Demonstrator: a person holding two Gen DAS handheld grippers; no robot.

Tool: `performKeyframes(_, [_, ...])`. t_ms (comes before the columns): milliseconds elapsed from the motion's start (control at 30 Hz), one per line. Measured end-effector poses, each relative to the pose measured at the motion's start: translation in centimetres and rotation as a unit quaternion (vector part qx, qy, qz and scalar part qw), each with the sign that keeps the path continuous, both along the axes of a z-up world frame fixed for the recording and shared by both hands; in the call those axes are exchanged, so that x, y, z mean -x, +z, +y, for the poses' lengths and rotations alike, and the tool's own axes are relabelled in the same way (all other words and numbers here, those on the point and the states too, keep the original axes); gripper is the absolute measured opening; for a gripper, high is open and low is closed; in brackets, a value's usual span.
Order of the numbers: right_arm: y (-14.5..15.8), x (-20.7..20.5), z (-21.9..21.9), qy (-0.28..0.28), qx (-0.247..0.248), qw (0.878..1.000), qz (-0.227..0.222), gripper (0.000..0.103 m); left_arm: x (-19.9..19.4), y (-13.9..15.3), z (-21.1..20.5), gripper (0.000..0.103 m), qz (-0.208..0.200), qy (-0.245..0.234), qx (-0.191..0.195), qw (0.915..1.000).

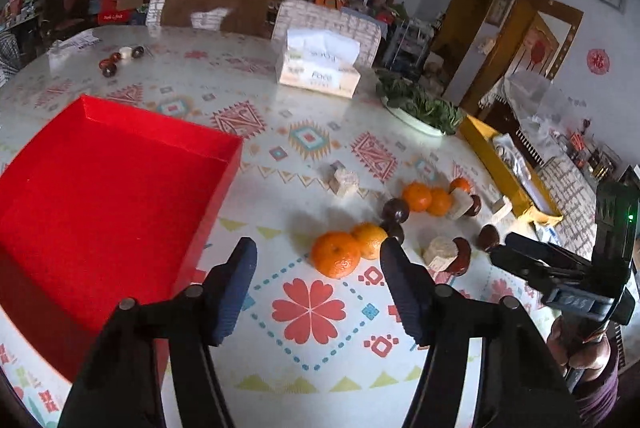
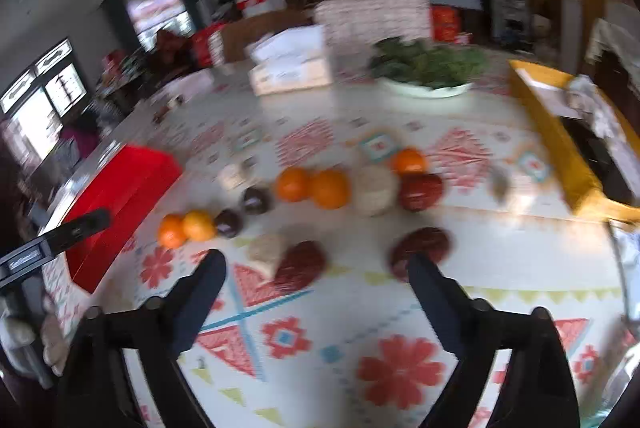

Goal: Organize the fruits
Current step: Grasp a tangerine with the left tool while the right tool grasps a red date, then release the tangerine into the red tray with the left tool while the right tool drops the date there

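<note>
Lying loose by red tray (image 1: 120, 188): glossy, seemingly unpeeled oranges (image 1: 336, 254)

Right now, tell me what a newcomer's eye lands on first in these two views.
The big red box dominates the left of the patterned table, open and holding nothing. To its right lies a loose scatter of bright oranges, dark round fruits and pale chunks. Both the left gripper and the right gripper hang open above the tabletop, gripping nothing.
</note>
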State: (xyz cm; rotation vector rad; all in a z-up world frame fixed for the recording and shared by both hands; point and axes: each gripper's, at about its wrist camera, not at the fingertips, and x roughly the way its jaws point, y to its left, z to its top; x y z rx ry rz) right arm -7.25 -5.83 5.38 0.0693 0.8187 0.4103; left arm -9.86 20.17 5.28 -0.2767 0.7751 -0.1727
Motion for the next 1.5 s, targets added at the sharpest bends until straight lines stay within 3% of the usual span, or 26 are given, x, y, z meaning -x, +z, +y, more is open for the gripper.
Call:
performKeyframes(67, [-0.7,0.1,1.5,0.010,0.026,1.000,0.000,0.074,-0.9,-0.6,-0.3,0.064,0.011,-0.007,0.005,0.9999])
performKeyframes(133, [-1.5,-0.2,2.3,0.018,0.036,0.999,0.006,0.069,-1.7,-1.4,-0.6,0.064,0.023,-0.013,0.003,0.9996])
performKeyframes(433, [-3.2,-1.1,3.1,0.029,0.036,0.998,0.030,0.063,-4.1,-4.1,-1.5,0.063,0.062,-0.044,0.003,0.9971])
performKeyframes(467, [-3.2,-1.1,3.1,0.030,0.034,0.998,0.032,0.061,-4.1,-4.2,-1.6,0.061,0.059,-0.048,0.002,0.9971])
performKeyframes(500, [-3.3,-1.0,3.0,0.034,0.033,0.998,0.032,0.058,-4.0,-4.2,-1.7,0.046,0.056,-0.054,0.001,0.9970])
performKeyframes(533, [-3.4,-1.1,3.0,0.037,0.031,0.998,0.034,0.047,-4.1,-4.3,-1.7,0.035,0.058,-0.064,0.012,0.9962])
performKeyframes(567, [-3.5,-1.1,3.0,0.041,0.025,0.998,0.038,0.047,-4.1,-4.4,-1.7,0.036,0.062,-0.068,0.025,0.9954])
performKeyframes(833, [-3.6,-0.3,2.2,0.048,0.001,0.998,0.047,0.046,-4.3,-4.3,-2.3,0.036,0.058,-0.057,0.007,0.9967])
performKeyframes(900, [-3.1,0.2,2.2,0.049,-0.001,0.998,0.042,0.046,-3.9,-3.9,-2.1,0.035,0.049,-0.048,0.002,0.9977])
performKeyframes(1033, [-1.9,1.4,2.5,0.057,-0.002,0.998,0.029,0.045,-2.3,-2.4,-0.4,0.035,0.023,-0.022,0.035,0.9989])
performKeyframes(1100, [-1.0,1.9,3.1,0.067,-0.004,0.997,0.023,0.033,-0.9,-1.4,1.0,0.035,0.005,-0.002,0.050,0.9987])
performKeyframes(1200, [-0.1,2.3,4.1,0.083,-0.018,0.996,0.023,0.031,1.4,-0.1,4.0,0.035,-0.018,0.031,0.078,0.9963])
performKeyframes(1333, [0.7,2.3,6.6,0.105,-0.030,0.994,0.021,0.027,3.8,0.9,8.4,0.035,-0.034,0.092,0.061,0.9934])
performKeyframes(1500, [1.2,1.6,9.8,0.125,-0.041,0.991,0.026,0.024,4.4,0.2,13.3,0.035,-0.018,0.153,0.054,0.9866])
